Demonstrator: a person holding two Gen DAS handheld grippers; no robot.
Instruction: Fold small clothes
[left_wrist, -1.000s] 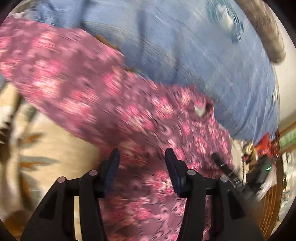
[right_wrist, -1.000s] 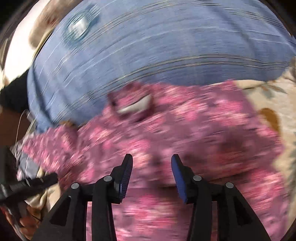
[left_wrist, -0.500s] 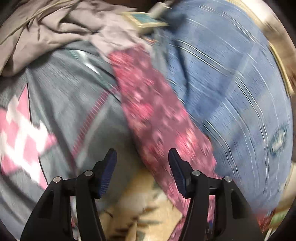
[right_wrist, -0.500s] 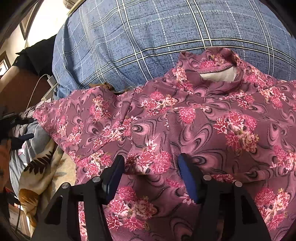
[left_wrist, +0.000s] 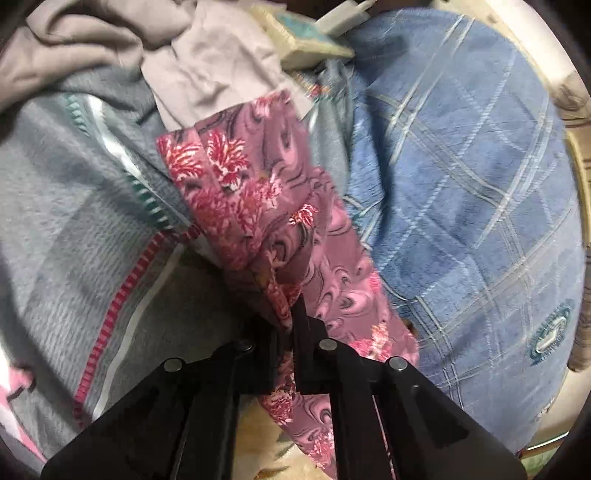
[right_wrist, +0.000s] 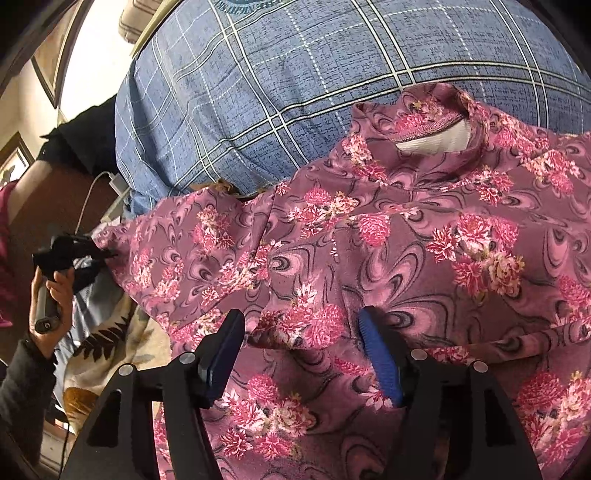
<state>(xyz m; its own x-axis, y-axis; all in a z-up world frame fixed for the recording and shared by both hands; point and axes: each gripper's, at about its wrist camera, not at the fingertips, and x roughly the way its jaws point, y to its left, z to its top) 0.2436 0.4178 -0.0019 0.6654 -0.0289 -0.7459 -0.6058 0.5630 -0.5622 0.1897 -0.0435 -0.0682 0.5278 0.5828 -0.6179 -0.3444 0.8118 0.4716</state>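
The left gripper (left_wrist: 286, 325), low in the middle of the left wrist view, is pinched onto the sleeve (left_wrist: 258, 206) of the floral top (right_wrist: 406, 240), its black fingers pressed together with the mauve cloth caught between them. From there the sleeve runs as a narrow folded strip up toward the upper middle of the frame, its far end lying over a grey blanket (left_wrist: 74, 229) with teal and red stitch lines on the left and touching a pale lilac cloth (left_wrist: 207, 70) at the top. To the right of the sleeve lies a blue plaid cushion (left_wrist: 461, 184), and a book-like object (left_wrist: 306, 44) sits at the top edge, too blurred to identify. In the right wrist view the top spreads across most of the frame, collar (right_wrist: 432, 125) toward the upper right against the same cushion (right_wrist: 295, 74). The right gripper (right_wrist: 301, 354) sits low in the middle with its blue-padded fingers (right_wrist: 380, 362) spread apart, a raised fold of the top between them; whether the pads touch the cloth cannot be told. At the left edge of that view the left gripper (right_wrist: 107, 254) shows small, gripped in a hand (right_wrist: 55, 291), holding the sleeve's edge. Below it a cream leaf-print cloth (right_wrist: 110, 347) shows beside the top.
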